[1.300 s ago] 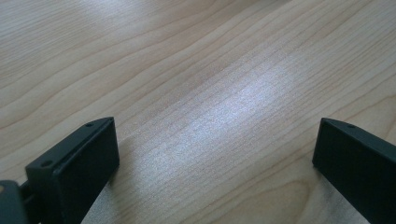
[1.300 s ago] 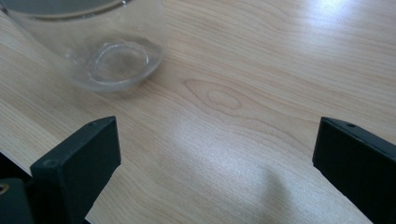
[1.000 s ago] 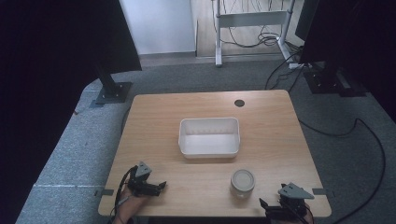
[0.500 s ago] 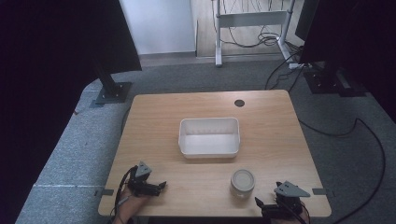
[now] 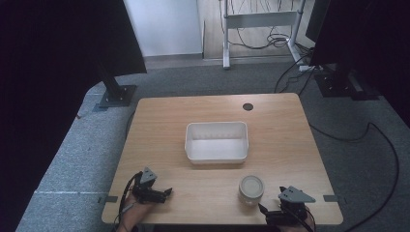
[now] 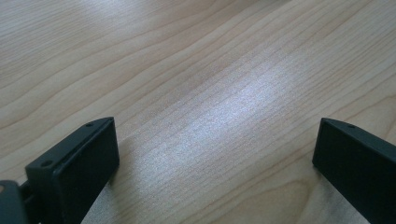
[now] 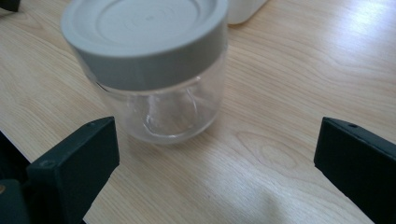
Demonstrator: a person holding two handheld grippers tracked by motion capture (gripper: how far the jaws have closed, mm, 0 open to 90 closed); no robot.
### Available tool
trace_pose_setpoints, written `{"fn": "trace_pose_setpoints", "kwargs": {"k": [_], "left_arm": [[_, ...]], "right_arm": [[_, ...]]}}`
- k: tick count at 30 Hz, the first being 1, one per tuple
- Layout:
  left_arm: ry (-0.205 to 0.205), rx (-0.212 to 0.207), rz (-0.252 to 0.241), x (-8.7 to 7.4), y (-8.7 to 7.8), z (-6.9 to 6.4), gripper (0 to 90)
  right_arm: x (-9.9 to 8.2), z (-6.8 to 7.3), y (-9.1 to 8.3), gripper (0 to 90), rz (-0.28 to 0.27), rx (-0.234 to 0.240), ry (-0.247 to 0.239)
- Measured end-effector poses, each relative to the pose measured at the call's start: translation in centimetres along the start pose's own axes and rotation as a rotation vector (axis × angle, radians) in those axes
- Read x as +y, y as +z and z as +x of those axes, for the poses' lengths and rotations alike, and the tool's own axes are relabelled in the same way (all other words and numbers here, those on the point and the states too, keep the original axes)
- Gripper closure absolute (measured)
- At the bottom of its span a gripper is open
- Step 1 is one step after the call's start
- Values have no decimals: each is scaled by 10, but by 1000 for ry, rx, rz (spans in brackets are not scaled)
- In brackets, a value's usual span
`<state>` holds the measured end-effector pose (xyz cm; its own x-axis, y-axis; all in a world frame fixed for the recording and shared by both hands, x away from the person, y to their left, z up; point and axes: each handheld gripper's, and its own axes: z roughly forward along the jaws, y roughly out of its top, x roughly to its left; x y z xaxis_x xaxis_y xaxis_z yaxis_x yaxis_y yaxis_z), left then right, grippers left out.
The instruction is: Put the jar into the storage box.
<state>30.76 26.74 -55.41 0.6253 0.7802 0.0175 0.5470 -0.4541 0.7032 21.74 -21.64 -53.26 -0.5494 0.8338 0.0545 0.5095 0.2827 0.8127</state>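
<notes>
Right claw (image 7: pixel 215 172) wide open, empty, near glass jar (image 7: pixel 149 70)

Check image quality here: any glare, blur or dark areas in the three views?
High view: sharp table, black, underexposed left and right edges. Left gripper view: pale glare patch on the wood, tongs soft-edged. Right gripper view: jar close and slightly soft, glare at upper right.

No writing, label, brand, number or sign can be read on anything here. The jar (image 7: pixel 154 70) has a plain grey lid (image 7: pixel 144 37) with moulded rings but no lettering, and its glass carries no label. The white bin (image 5: pixel 216 141) and the wooden tabletop (image 5: pixel 290 145) are unmarked, and the black fingers (image 6: pixel 74 172) bear no print.
</notes>
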Motion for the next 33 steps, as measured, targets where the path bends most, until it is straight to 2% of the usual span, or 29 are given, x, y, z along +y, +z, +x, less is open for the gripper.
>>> {"fn": "trace_pose_setpoints", "kwargs": {"k": [21, 33], "left_arm": [[0, 0, 0, 0, 0, 0, 2], [0, 0, 0, 0, 0, 0, 2]], "right_arm": [[17, 14, 17, 0, 2, 23, -65], [24, 21, 30, 0, 18, 36, -79]]}}
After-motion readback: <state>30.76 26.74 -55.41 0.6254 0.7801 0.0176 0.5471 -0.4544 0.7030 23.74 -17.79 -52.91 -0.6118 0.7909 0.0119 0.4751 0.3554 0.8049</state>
